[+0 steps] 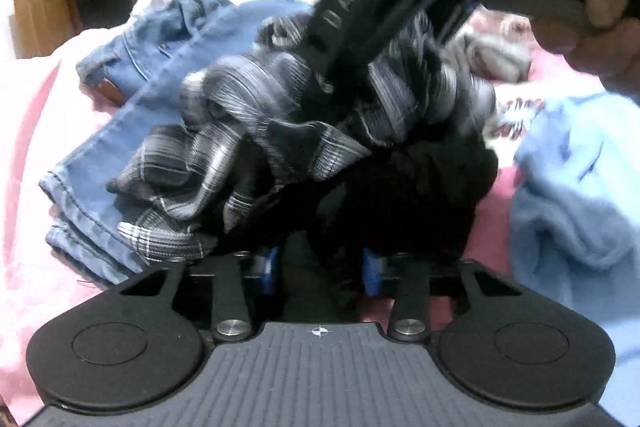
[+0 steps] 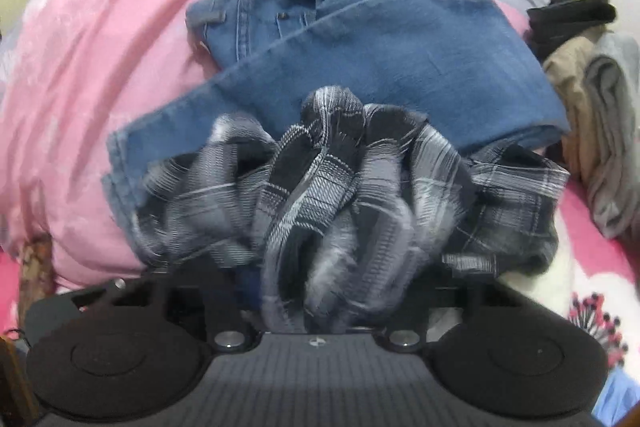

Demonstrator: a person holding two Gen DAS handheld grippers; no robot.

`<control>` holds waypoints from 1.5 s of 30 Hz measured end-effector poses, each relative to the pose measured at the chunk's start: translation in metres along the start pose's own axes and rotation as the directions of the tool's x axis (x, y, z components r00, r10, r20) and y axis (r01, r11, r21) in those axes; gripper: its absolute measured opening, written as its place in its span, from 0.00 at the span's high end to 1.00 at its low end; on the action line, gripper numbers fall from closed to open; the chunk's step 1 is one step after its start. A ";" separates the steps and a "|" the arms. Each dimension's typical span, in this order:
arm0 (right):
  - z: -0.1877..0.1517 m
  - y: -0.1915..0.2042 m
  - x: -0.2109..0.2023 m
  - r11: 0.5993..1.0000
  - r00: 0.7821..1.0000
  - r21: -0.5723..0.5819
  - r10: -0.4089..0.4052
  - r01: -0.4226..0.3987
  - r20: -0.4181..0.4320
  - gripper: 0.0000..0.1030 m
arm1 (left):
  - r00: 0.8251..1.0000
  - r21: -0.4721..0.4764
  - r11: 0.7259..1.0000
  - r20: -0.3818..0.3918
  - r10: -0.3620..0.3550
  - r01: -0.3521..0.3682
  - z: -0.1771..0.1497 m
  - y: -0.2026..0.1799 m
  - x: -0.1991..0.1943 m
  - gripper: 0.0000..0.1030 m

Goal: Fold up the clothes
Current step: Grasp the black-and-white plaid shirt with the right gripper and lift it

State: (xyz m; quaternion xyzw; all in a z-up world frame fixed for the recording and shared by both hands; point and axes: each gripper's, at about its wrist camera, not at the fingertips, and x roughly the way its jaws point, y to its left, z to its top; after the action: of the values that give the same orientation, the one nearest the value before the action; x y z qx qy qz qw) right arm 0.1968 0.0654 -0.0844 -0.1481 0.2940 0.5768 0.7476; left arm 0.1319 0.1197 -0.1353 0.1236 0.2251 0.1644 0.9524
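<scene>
Crumpled black-and-grey plaid shirt (image 2: 332, 187): lay bunched on faded blue denim jeans (image 2: 380, 67) atop a pink bedspread (image 2: 100, 67). Right gripper (image 2: 320, 287) pinched its folds; left gripper (image 1: 320, 267) pinched dark cloth, whether of the same shirt could not be told. Pale blue fleece garment (image 1: 580, 187) lay beside it.

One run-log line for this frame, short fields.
stage: gathering plaid shirt | left gripper: dark cloth between fingers | right gripper: bunched shirt between fingers | jeans: under shirt | fold: not started

my left hand-held gripper (image 1: 320, 263): plaid shirt (image 1: 256, 131) bunched just before it, atop jeans (image 1: 132, 115) | jeans lie on bed (image 1: 32, 155) | sweater (image 1: 576, 187) right | folded stack (image 2: 592, 115) far right
</scene>
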 end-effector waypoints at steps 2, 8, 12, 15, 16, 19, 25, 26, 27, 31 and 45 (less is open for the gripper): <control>0.000 0.005 -0.009 1.000 1.000 -0.008 0.000 0.000 0.013 0.68 | 0.999 -0.034 0.999 0.032 0.004 -0.003 0.003 0.002 -0.010 0.70; 0.014 0.013 -0.053 1.000 0.991 0.023 0.013 -0.016 0.133 0.73 | 0.990 -0.061 0.998 0.138 0.018 -0.010 0.019 0.002 -0.035 0.71; 0.029 0.013 -0.083 0.998 0.979 0.046 0.021 -0.031 0.203 0.73 | 0.975 -0.090 0.996 0.220 0.037 -0.018 0.036 0.007 -0.051 0.71; 0.044 0.016 -0.100 0.999 0.968 0.030 0.014 -0.022 0.252 0.73 | 0.957 -0.112 0.993 0.281 0.068 -0.038 0.057 0.016 -0.057 0.71; 0.052 0.017 -0.105 1.000 0.963 0.019 0.014 -0.020 0.269 0.73 | 0.950 -0.120 0.992 0.300 0.081 -0.047 0.066 0.020 -0.058 0.72; 0.082 0.018 -0.118 1.000 0.944 -0.013 0.020 -0.017 0.330 0.73 | 0.919 -0.124 0.988 0.373 0.129 -0.088 0.097 0.036 -0.060 0.72; 0.174 0.006 -0.111 0.999 0.892 -0.046 0.046 -0.029 0.449 0.73 | 0.842 -0.129 0.971 0.483 0.239 -0.202 0.184 0.095 -0.041 0.71; 0.191 0.001 -0.098 0.999 0.895 -0.036 0.040 -0.026 0.445 0.72 | 0.837 -0.133 0.966 0.481 0.260 -0.224 0.200 0.107 -0.031 0.70; 0.209 -0.004 -0.085 0.999 0.897 -0.026 0.033 -0.024 0.441 0.70 | 0.851 -0.134 0.961 0.448 0.275 -0.240 0.214 0.118 -0.016 0.67; 0.261 -0.033 -0.025 0.998 0.932 0.057 -0.051 0.033 0.359 0.15 | 0.956 -0.197 0.956 0.155 0.248 -0.216 0.236 0.156 0.062 0.54; 0.163 -0.098 -0.059 0.971 0.908 0.238 -0.074 -0.029 0.412 0.13 | 0.972 -0.448 0.880 0.083 0.218 -0.159 0.190 0.181 0.054 0.16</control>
State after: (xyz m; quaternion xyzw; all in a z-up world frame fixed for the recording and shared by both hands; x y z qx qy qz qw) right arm 0.3244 0.0824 0.0683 0.0664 0.1926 0.5467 0.8122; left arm 0.2202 0.2748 0.0652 -0.0618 0.1065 0.2944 0.9477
